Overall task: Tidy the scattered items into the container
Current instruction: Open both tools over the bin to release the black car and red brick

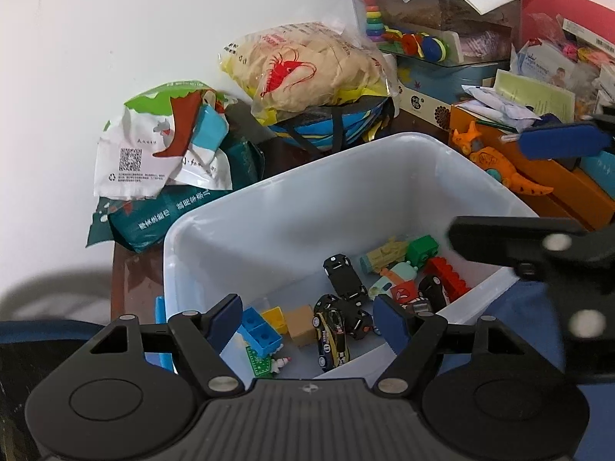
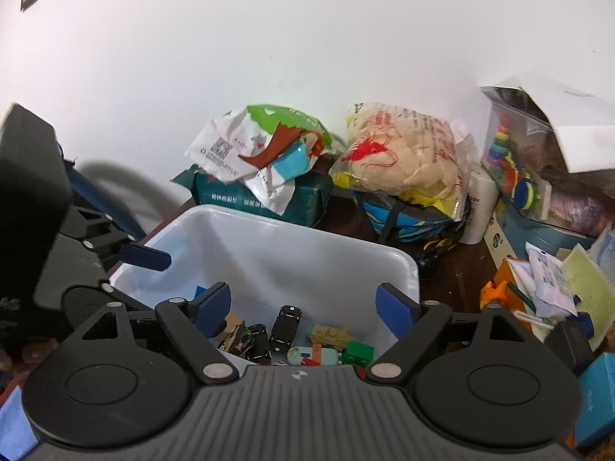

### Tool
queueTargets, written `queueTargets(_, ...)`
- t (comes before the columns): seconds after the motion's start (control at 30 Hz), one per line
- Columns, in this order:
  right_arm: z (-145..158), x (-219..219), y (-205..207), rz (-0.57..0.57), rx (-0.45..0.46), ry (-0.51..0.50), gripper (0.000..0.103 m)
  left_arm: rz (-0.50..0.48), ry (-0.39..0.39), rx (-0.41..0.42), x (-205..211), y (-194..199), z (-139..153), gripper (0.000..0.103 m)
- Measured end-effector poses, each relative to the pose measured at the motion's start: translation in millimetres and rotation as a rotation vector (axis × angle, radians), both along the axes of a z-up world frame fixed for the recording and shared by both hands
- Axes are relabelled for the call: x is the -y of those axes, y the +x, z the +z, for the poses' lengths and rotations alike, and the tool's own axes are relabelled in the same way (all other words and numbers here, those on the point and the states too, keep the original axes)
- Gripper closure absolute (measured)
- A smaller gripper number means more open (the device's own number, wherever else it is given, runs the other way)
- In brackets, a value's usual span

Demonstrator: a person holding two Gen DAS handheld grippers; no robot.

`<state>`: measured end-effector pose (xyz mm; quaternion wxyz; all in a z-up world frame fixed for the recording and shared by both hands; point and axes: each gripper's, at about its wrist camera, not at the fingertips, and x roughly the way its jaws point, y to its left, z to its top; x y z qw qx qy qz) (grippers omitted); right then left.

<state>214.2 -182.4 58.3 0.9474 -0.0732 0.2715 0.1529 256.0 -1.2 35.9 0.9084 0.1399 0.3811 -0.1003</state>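
Observation:
A white plastic bin (image 1: 269, 207) holds several small toys: black toy cars (image 1: 344, 276), a red brick (image 1: 449, 274), a green brick (image 1: 423, 247), blue bricks (image 1: 259, 330) and a tan block (image 1: 301, 324). My left gripper (image 1: 309, 319) is open and empty above the bin's near rim. My right gripper (image 2: 305, 305) is open and empty over the same bin (image 2: 276, 246); the cars (image 2: 286, 326) lie below it. The right gripper also shows at the right edge of the left wrist view (image 1: 561, 142). An orange toy dinosaur (image 1: 496, 163) lies outside the bin, on an orange box.
Behind the bin lie a crumpled white and green bag (image 1: 161, 146), a green pack (image 1: 173, 207) and a bag of prawn crackers (image 1: 307, 65). Boxes, papers and a stacking-ring toy (image 1: 373, 19) crowd the right. A white wall stands behind.

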Motion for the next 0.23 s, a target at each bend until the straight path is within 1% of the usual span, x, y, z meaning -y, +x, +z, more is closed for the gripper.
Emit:
queueTargets(0.1,0.8,4.3,-1.3,-0.021,0.0,-0.001,0.017,0.007,-0.008,-0.007,0.9,2.2,0.5,0.025)
queueTargets(0.23,1.0,11.9,-1.3,-0.045,0.0,0.011,0.017,0.024,0.03,-0.003,4.1,2.7,-0.4,0.025)
